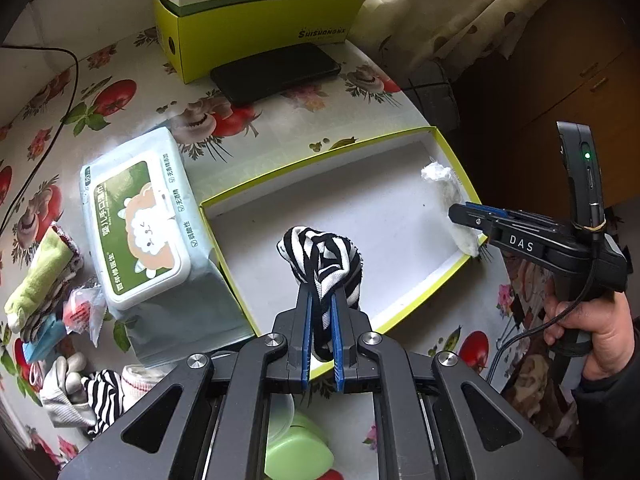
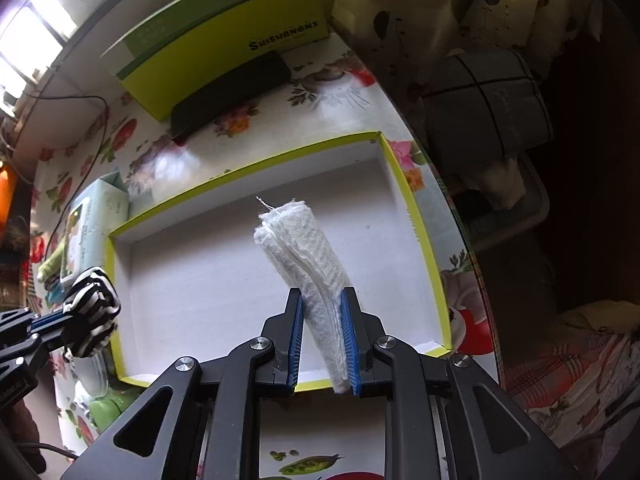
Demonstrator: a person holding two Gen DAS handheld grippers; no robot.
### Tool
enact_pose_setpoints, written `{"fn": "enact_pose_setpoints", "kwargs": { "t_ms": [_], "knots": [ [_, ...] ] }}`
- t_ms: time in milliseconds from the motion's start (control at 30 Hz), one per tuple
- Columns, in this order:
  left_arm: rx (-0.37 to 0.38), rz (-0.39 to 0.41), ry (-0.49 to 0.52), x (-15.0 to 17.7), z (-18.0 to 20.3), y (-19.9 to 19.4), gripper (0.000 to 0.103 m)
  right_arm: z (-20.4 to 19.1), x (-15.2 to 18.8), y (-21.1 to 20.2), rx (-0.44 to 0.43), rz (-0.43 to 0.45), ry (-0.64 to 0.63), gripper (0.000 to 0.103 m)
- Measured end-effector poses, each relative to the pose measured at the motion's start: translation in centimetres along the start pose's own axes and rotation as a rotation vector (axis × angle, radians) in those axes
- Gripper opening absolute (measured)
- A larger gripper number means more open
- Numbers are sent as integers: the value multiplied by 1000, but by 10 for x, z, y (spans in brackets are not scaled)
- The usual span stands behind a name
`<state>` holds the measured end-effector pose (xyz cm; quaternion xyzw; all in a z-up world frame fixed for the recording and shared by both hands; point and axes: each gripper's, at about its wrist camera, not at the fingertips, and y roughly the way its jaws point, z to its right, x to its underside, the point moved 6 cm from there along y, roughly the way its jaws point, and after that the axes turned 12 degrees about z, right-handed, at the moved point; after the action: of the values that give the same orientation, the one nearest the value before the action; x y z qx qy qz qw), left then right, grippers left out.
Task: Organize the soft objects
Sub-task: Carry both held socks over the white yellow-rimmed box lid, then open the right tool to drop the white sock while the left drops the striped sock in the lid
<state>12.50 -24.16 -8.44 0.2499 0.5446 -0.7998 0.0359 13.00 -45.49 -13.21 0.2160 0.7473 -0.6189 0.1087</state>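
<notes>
My left gripper (image 1: 320, 300) is shut on a black-and-white striped cloth (image 1: 324, 260) and holds it above the near left part of a shallow yellow-rimmed white tray (image 1: 360, 200). My right gripper (image 2: 323, 298) is shut on a folded white cloth (image 2: 304, 248) and holds it above the same tray (image 2: 200, 272), near its right side. The right gripper (image 1: 460, 214) with the white cloth (image 1: 452, 200) shows at the tray's right edge in the left wrist view. The left gripper (image 2: 60, 318) with the striped cloth (image 2: 90, 304) shows at the tray's left edge in the right wrist view.
A wet-wipes pack (image 1: 140, 232) lies left of the tray. Several small cloths (image 1: 48, 280) lie at the far left, another striped one (image 1: 104, 396) near front. A yellow-green box (image 1: 256, 28) and black phone (image 1: 276, 72) stand behind. A green container (image 1: 296, 448) is under my left gripper. The table edge (image 2: 460, 216) runs right.
</notes>
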Motion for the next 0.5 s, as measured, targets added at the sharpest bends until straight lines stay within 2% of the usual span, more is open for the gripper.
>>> {"fn": "enact_pose_setpoints", "kwargs": {
  "t_ms": [100, 267, 367, 500],
  "knots": [
    [1, -35, 8, 6, 1, 11, 9, 8, 0, 4, 37, -6, 6, 18],
    [2, -99, 7, 18, 0, 23, 9, 12, -3, 8, 51, -5, 22, 20],
    [-1, -111, 6, 21, 1, 24, 10, 12, -5, 8, 49, 2, 29, 27],
    [4, -92, -7, 18, 1, 19, 19, 11, -8, 3, 67, 25, 10, 34]
  ]
}}
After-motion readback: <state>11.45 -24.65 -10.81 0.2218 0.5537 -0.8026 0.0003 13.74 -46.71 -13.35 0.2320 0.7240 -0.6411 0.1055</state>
